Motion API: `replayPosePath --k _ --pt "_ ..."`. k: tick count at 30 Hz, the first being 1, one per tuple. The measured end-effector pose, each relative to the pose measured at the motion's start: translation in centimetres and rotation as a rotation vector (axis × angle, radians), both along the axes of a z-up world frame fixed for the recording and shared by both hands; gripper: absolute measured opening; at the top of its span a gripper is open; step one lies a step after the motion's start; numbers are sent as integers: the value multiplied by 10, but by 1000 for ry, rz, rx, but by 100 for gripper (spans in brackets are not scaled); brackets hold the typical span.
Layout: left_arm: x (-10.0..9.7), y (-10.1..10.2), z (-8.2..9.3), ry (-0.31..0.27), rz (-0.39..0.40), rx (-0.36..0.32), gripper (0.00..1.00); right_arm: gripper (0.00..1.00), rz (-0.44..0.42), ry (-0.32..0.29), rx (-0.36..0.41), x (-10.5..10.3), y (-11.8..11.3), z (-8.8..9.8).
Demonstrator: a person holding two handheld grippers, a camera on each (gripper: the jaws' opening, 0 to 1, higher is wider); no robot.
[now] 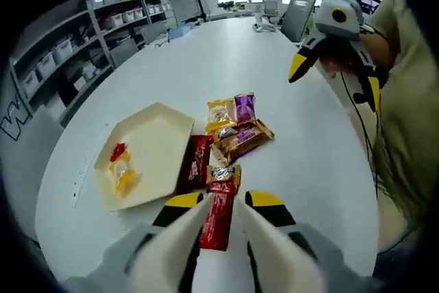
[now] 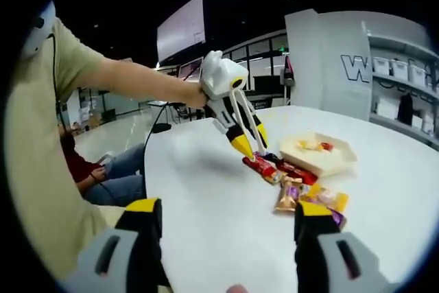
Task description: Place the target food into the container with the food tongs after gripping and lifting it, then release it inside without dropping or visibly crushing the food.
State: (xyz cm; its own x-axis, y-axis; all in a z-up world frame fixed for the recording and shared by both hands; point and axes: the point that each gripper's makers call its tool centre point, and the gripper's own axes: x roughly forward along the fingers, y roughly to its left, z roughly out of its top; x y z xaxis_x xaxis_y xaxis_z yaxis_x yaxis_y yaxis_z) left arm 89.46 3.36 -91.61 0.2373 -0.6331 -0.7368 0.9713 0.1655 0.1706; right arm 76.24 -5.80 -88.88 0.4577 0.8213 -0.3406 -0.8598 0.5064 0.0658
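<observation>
In the left gripper view, the left gripper (image 1: 223, 219) rose from the bottom centre with its yellow-tipped jaws set on either side of a long red snack packet (image 1: 218, 219) that lay on the white table (image 1: 302, 162); the jaws flanked it closely, but whether they pressed it could not be told. Just above it lay a loose heap of wrapped snacks (image 1: 234, 128) in the middle of the frame. Left of centre sat the cream hexagonal tray (image 1: 162, 135) holding two small wrapped pieces (image 1: 122, 169). At upper right the right gripper (image 1: 299, 66) hung above the table, held by a person in an olive shirt (image 1: 405, 94).

In the right gripper view, the right gripper (image 2: 226, 221) stood released at the bottom, jaws wide apart with nothing between them. At centre the left gripper (image 2: 250, 143) pointed down onto the red snack packet (image 2: 263, 167). The snack heap (image 2: 309, 197) lay right of centre, with the tray (image 2: 336, 162) above it.
</observation>
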Motion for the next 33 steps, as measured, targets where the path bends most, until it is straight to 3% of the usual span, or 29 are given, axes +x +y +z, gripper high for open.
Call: replayPosePath --k 16,33 --pt "13 6 -12 9 27 20 24 78 -2 8 0 1 -1 -3" --pt "11 3 -24 38 33 33 24 77 -1 18 0 1 -3 -6"
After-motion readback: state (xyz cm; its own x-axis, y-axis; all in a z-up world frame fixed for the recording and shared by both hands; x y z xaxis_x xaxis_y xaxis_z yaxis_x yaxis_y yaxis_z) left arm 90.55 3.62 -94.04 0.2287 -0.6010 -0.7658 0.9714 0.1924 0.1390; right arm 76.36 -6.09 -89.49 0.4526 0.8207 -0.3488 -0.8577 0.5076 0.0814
